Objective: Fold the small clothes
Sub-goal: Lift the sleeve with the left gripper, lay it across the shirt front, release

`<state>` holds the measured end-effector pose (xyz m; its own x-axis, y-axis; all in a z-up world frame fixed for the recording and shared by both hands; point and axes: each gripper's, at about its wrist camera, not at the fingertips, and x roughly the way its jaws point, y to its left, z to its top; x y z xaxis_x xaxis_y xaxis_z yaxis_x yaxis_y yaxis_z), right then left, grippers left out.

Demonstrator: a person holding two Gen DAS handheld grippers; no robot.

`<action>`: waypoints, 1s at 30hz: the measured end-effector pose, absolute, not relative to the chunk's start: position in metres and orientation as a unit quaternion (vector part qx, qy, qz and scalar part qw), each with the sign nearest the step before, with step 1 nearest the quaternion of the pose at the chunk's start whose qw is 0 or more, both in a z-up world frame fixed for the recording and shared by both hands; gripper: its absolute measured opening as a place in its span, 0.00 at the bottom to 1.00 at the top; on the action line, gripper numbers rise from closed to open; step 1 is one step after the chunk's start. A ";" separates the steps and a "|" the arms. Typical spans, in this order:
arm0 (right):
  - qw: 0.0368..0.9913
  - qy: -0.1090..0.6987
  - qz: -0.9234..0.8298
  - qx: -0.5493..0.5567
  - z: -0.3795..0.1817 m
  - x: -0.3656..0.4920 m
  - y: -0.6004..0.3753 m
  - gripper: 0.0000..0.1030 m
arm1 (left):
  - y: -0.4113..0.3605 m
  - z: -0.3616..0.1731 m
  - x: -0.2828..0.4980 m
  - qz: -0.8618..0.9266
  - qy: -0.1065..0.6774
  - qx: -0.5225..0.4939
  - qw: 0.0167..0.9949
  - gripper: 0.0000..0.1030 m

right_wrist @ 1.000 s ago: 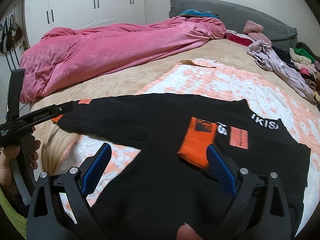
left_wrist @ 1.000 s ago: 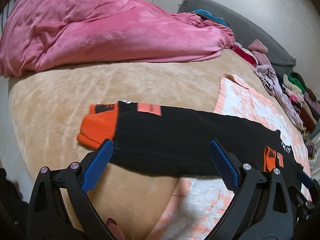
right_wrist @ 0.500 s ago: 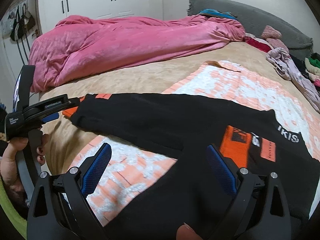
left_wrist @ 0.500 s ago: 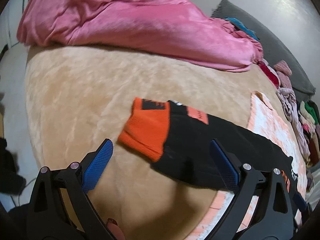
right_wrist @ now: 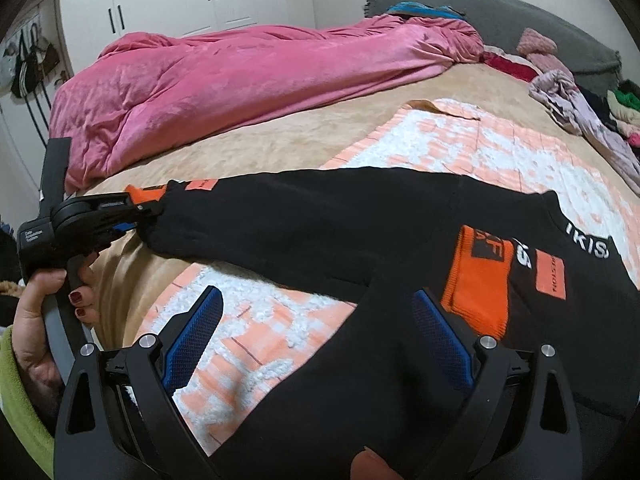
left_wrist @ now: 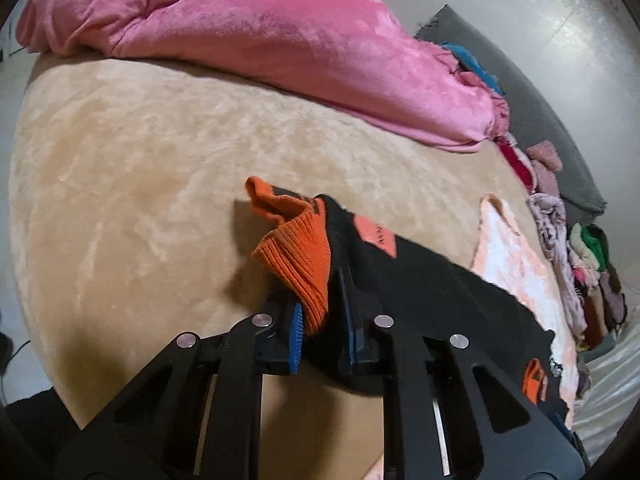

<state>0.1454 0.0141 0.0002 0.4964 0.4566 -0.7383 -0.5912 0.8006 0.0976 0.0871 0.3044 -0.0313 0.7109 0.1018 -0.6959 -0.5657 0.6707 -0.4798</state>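
Observation:
A black sweater (right_wrist: pixel 320 220) with orange cuffs lies on a peach-and-white blanket (right_wrist: pixel 500 148) on the bed. Its long sleeve (left_wrist: pixel 420 288) stretches to the left. My left gripper (left_wrist: pixel 320 312) is closing its jaws on the end of that sleeve, with the blue pads pressing the fabric at the crumpled orange cuff (left_wrist: pixel 296 256). The right wrist view shows that left gripper (right_wrist: pixel 132 216) at the sleeve end, held by a hand (right_wrist: pixel 40 320). My right gripper (right_wrist: pixel 316 312) stands open low over the sweater's body, just left of the other orange cuff (right_wrist: pixel 476 280), which is folded onto the chest.
A bunched pink duvet (right_wrist: pixel 240 76) runs along the far side of the beige bed cover (left_wrist: pixel 140 160). Several loose clothes (right_wrist: pixel 580 112) are piled at the right by a grey headboard (right_wrist: pixel 500 12). White wardrobe doors (right_wrist: pixel 200 0) stand behind.
The left gripper went from wide open around the sleeve end to shut on it, and the orange cuff is now crumpled and raised. The right gripper stayed open over the body.

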 end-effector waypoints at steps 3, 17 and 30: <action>0.864 0.398 0.300 -0.076 0.002 0.144 0.004 0.92 | 0.297 -0.020 0.085 0.183 0.309 -0.344 0.868 0.08; 0.892 0.402 0.207 0.006 0.002 0.149 -0.115 0.92 | 0.216 0.033 0.091 0.086 0.272 -0.275 0.918 0.07; 0.918 0.364 0.125 0.094 0.023 0.143 -0.234 0.92 | 0.114 0.050 0.114 0.004 0.302 -0.193 0.934 0.07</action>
<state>0.1427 -0.2336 0.0229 0.7030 0.2980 -0.6457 -0.1615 0.9512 0.2631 0.1145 0.1141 0.0504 0.8175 -0.1086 -0.5657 -0.1247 0.9254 -0.3579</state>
